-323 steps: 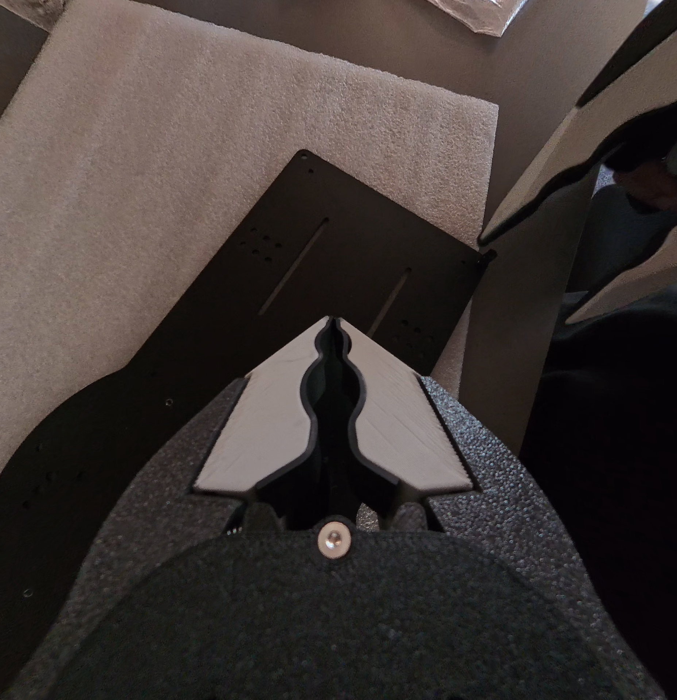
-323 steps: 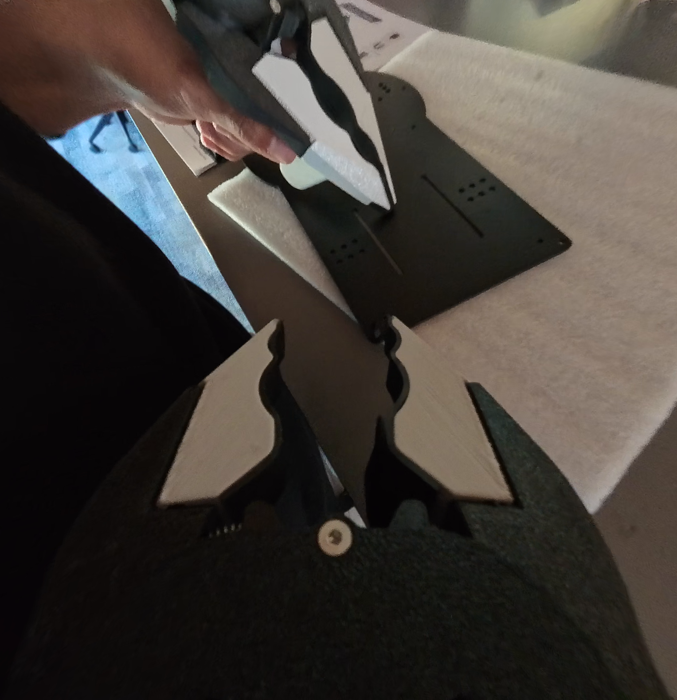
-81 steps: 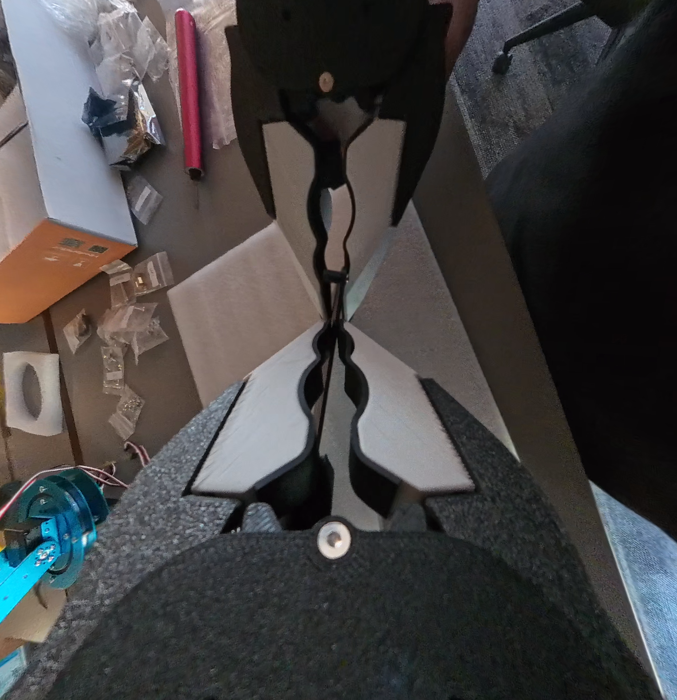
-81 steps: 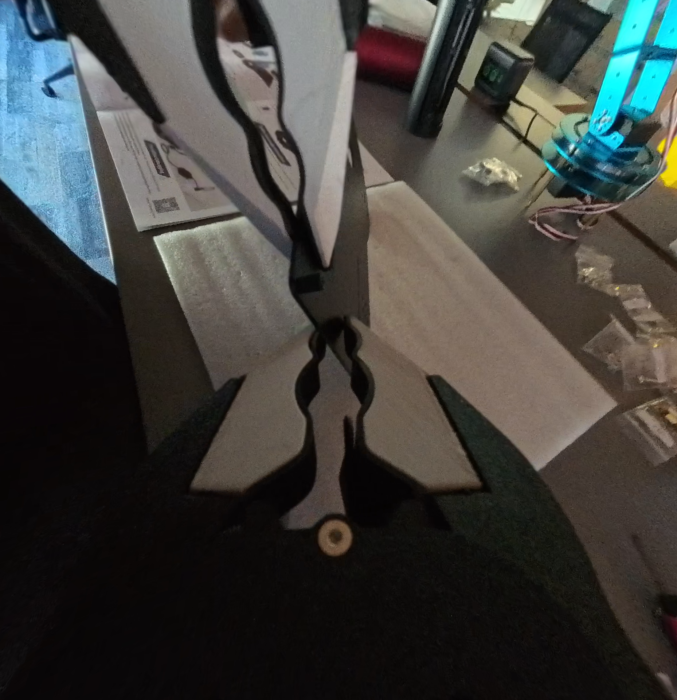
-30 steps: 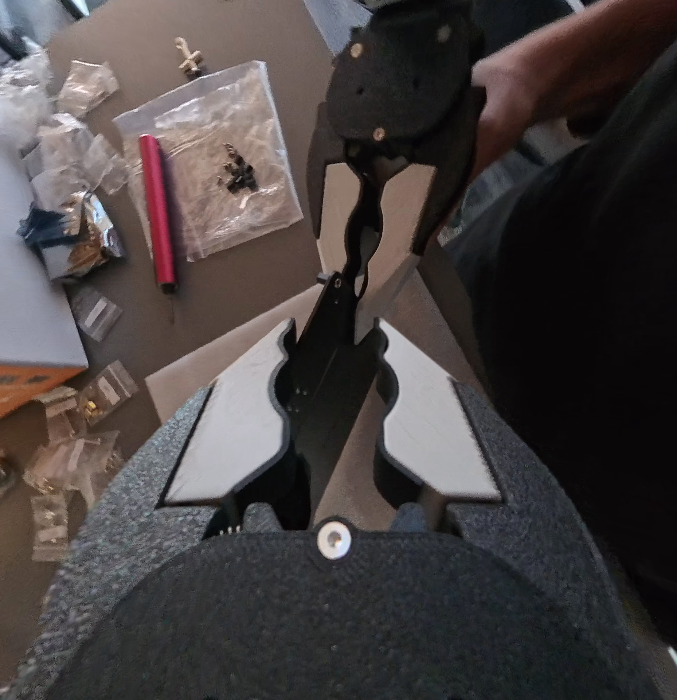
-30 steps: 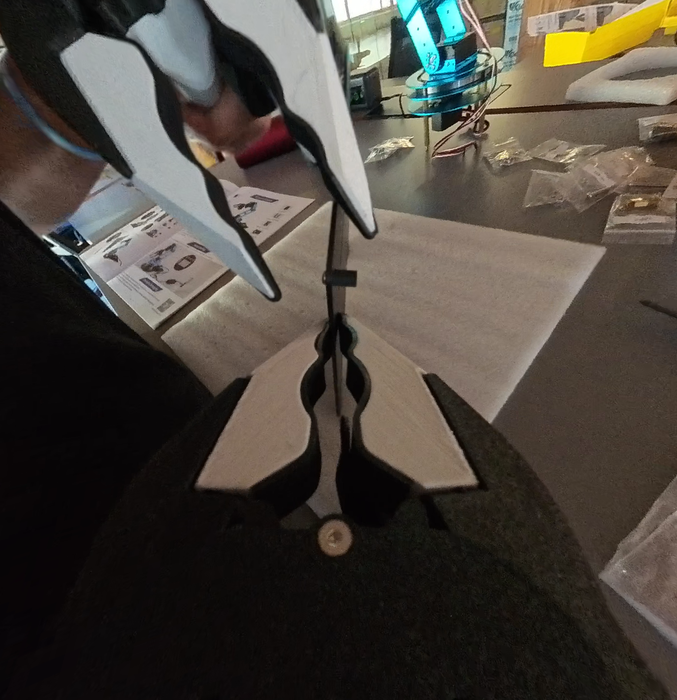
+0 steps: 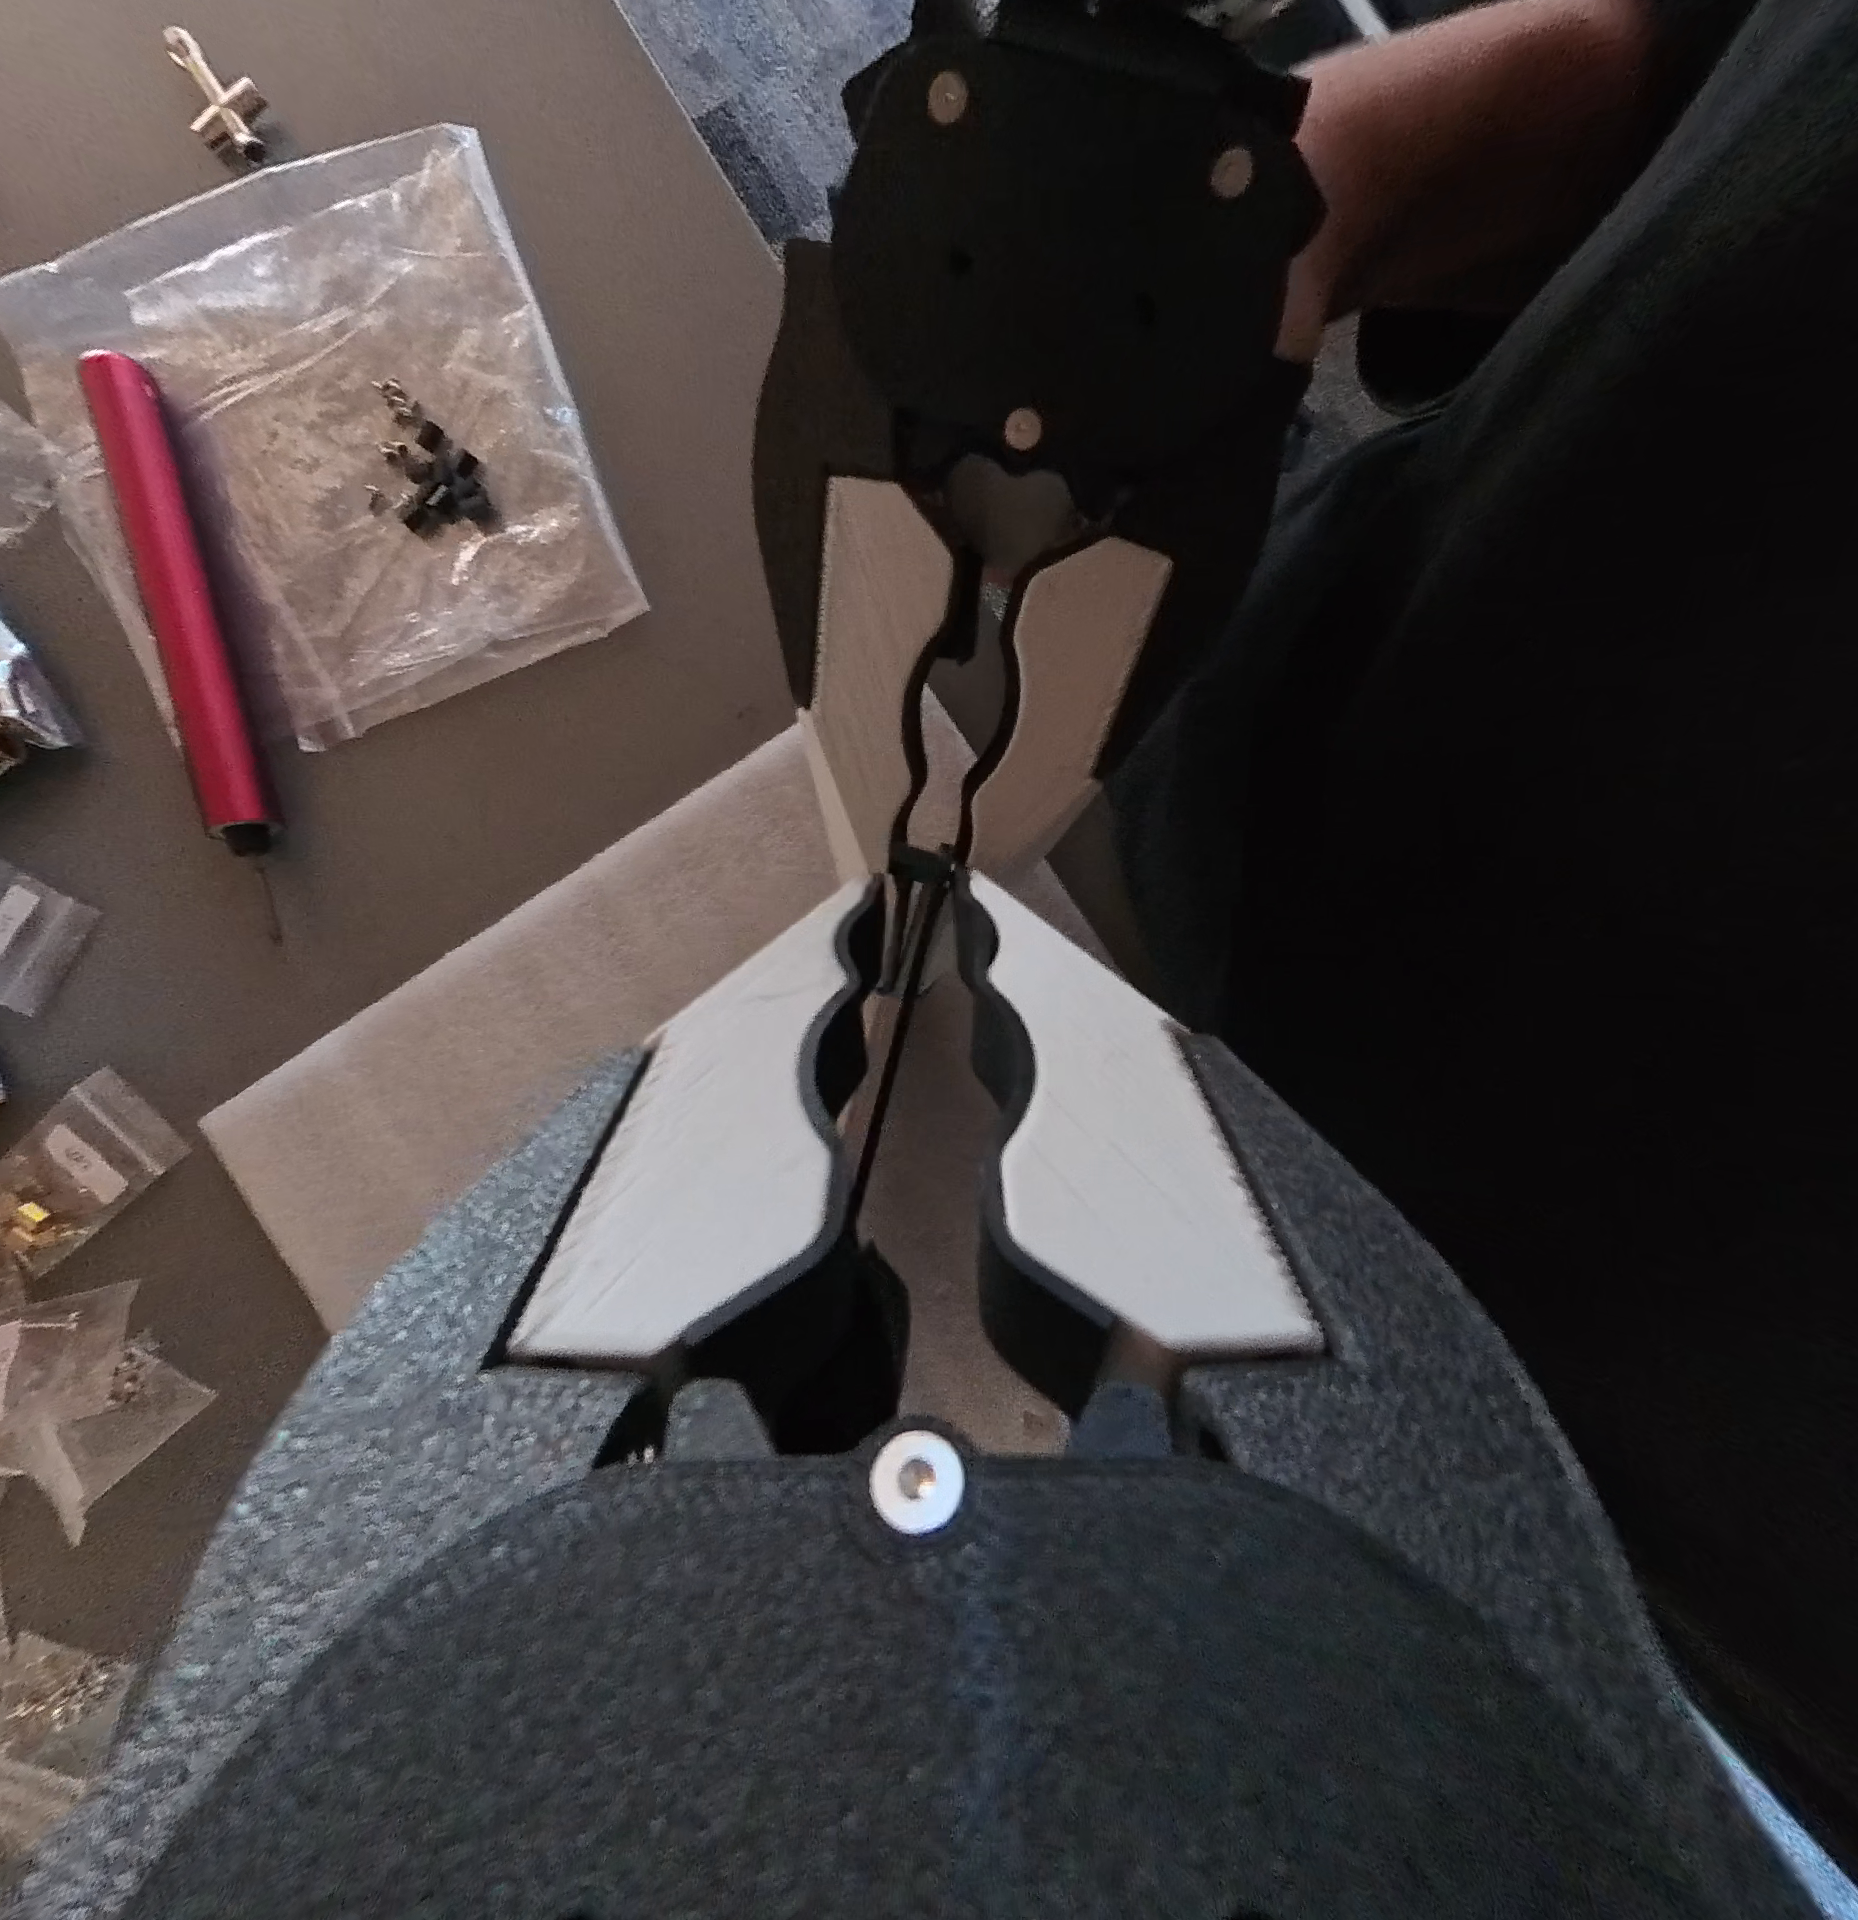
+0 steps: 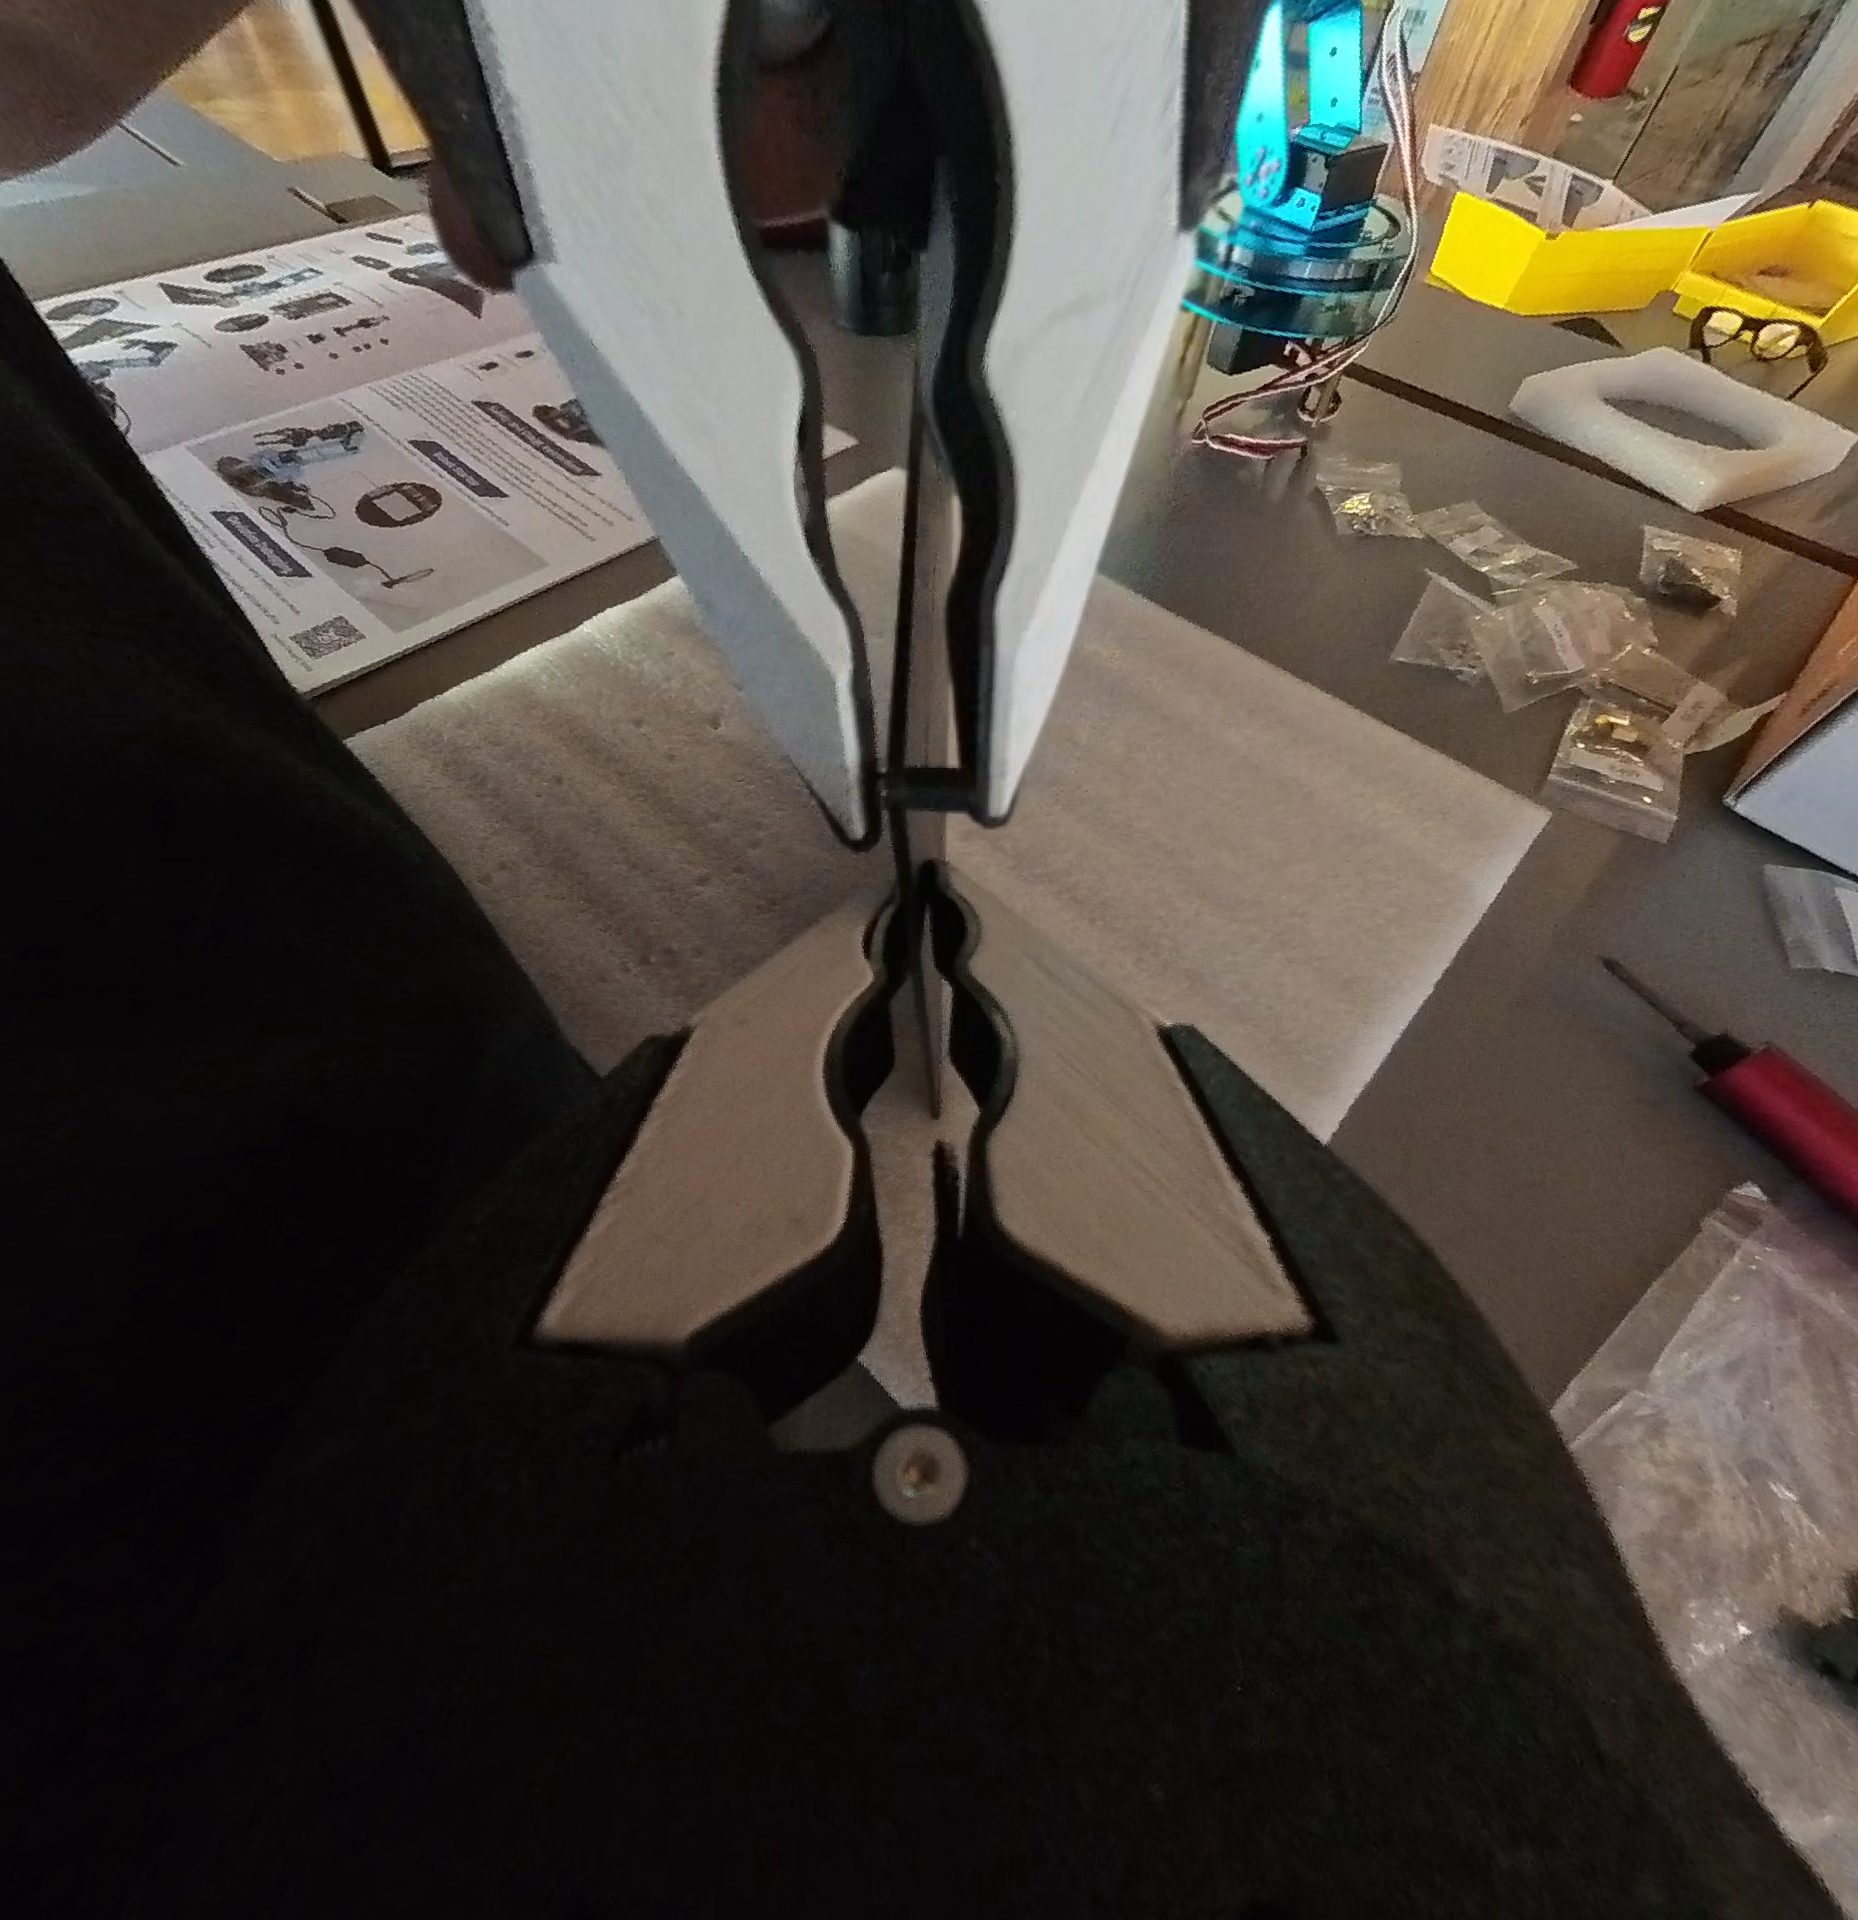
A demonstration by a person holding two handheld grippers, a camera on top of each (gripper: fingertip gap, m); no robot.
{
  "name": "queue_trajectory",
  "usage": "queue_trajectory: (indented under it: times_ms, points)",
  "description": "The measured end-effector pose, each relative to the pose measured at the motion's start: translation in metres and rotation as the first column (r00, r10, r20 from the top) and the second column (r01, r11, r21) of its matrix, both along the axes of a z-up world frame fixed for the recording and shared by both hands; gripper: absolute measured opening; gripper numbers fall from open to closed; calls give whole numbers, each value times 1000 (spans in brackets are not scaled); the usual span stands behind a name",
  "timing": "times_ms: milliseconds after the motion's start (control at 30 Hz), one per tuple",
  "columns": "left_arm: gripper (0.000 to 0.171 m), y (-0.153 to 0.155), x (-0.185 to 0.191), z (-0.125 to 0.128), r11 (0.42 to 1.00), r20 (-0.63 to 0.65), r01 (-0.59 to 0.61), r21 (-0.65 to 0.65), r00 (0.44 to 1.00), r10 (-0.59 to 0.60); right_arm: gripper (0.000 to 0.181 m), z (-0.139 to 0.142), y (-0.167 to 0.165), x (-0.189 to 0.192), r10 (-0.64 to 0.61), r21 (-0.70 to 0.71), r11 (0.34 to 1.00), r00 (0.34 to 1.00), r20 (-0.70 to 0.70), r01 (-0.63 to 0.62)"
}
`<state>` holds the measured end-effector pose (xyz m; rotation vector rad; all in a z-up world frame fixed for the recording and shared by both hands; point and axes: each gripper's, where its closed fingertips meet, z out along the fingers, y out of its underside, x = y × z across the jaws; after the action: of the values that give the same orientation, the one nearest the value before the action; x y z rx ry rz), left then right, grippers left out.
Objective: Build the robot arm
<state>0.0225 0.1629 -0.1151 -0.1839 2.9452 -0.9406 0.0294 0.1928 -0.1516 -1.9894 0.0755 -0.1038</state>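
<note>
A thin black plate [image 7: 885, 1081] is held edge-on in the air above a white foam sheet [image 7: 551, 997], between the two grippers, which face each other. My left gripper [image 7: 925, 888] has its jaws drawn in on the plate's edge, at a small black crosspiece [image 7: 920, 857] on it. My right gripper [image 8: 923, 883] is shut on the opposite edge of the plate [image 8: 920, 623]. The right gripper shows in the left wrist view [image 7: 930, 831] with a hand [image 7: 1424, 156] behind it. The left gripper shows in the right wrist view [image 8: 925, 826].
On the dark table lie a red tube [image 7: 177, 592], a clear bag of black screws [image 7: 385, 447], several small parts bags [image 8: 1527, 623], an instruction sheet [image 8: 364, 436], a blue robot base [image 8: 1299, 239], yellow boxes [image 8: 1569, 249] and a white foam ring [image 8: 1683, 416]. Dark clothing fills the near side. My hands' fingertips stand some 4 cm from each other.
The plate lay flat on the foam at first and was lifted by both grippers. One second ago my left gripper stood open around it; now its jaws have closed in on the plate.
</note>
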Motion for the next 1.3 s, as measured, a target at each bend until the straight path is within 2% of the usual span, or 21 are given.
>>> queue_trajectory:
  times_ms: [133, 300, 400, 567, 700, 833, 933, 1067, 1167, 1300]
  points:
    - [12, 1, -3, -1, 1000, -29, -14, 4, 999, 14, 3, 0, 0, -2, 2, 13, 1000, 1000, -26, -2]
    - [7, 0, -7, -4, 1000, -41, -14, -2, 999, 14, 11, 4, -5, -3, 11, 79, 997, 984, -177, 3]
    - [6, 0, -9, -4, 1000, -23, 19, 4, 1000, -18, 10, 8, -7, -7, 40, 129, 992, 967, -252, -8]
    - [5, 1, -6, -3, 998, 1, 61, 19, 998, -61, 10, 10, -7, -5, 47, 136, 991, 959, -280, -9]
    - [4, 0, 1, -2, 998, -16, 68, 1, 998, -68, 15, 12, -10, -2, 62, 173, 985, 933, -354, 1]
    - [2, 0, 7, -1, 998, -23, 59, -7, 998, -59, 29, 21, -34, 11, 15, 218, 974, 938, -347, 65]
    - [2, 0, 9, -1, 998, -32, 56, -9, 998, -57, 35, 41, -45, 8, 28, 271, 960, 943, -333, 67]
    - [1, 0, 11, -1, 999, -39, 50, -12, 998, -51, 50, 37, -36, -3, 27, 190, 981, 939, -344, 42]
    - [2, 0, 11, -1, 999, -43, 41, -15, 998, -41, 49, 49, -28, -9, 74, 245, 969, 922, -379, 23]
    - [2, 0, 11, -1, 999, -47, 30, -20, 998, -31, 47, 48, -23, -12, 62, 195, 981, 932, -358, 9]
